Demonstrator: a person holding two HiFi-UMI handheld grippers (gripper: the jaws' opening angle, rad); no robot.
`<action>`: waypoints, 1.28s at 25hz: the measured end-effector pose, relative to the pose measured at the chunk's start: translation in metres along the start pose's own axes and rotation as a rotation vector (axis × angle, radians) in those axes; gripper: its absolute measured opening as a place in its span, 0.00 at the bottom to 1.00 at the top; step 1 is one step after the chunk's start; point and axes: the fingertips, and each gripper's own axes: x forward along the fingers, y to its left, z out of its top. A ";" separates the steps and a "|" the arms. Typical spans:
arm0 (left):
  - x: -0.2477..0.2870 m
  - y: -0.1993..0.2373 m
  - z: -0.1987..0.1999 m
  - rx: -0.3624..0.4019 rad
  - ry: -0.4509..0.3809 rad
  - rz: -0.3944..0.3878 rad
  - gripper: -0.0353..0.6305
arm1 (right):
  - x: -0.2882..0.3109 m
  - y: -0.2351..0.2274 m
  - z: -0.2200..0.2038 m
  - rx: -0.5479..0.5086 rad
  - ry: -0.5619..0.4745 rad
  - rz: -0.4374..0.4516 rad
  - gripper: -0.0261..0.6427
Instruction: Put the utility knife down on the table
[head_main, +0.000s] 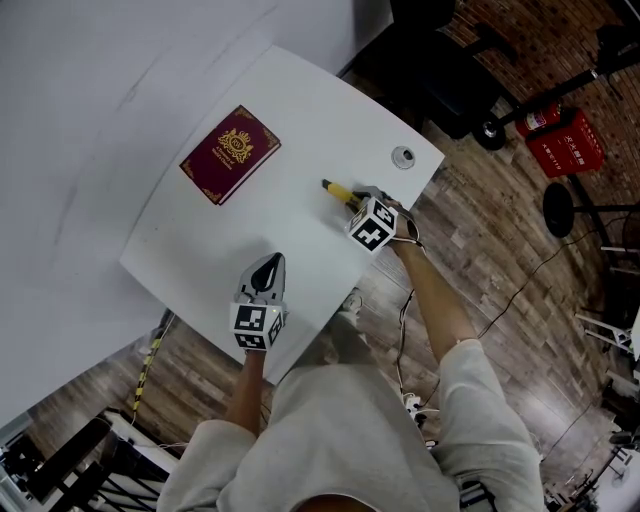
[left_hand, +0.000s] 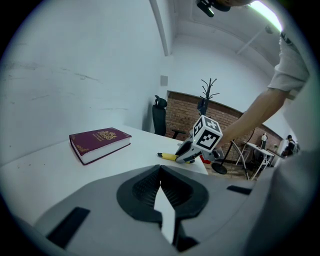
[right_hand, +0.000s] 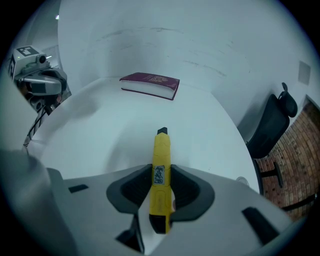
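The yellow utility knife (head_main: 340, 191) with a black tip sits between the jaws of my right gripper (head_main: 358, 197), which is shut on it. In the right gripper view the knife (right_hand: 161, 147) points away from me over the white table (right_hand: 100, 130), pads pressed on both its sides. Its tip hangs low over the table near the right edge; whether it touches I cannot tell. My left gripper (head_main: 268, 268) rests at the near edge, shut with nothing in it. The left gripper view shows its jaws (left_hand: 160, 172) meeting, with the right gripper (left_hand: 186, 154) and knife (left_hand: 168, 156) beyond.
A maroon book (head_main: 230, 153) lies flat at the far left of the table (head_main: 200, 240). A small round fitting (head_main: 402, 156) sits near the far right corner. A black office chair (right_hand: 270, 125) and a red box (head_main: 565, 143) stand on the wooden floor beyond.
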 end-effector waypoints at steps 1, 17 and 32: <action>0.000 0.000 0.000 0.002 0.000 0.000 0.06 | 0.000 0.000 0.000 -0.006 -0.002 -0.001 0.21; -0.001 -0.008 0.003 0.027 -0.012 -0.011 0.06 | -0.056 0.001 0.003 0.077 -0.209 -0.100 0.13; -0.005 -0.031 0.013 0.059 -0.032 -0.029 0.06 | -0.146 0.024 -0.018 0.244 -0.422 -0.185 0.04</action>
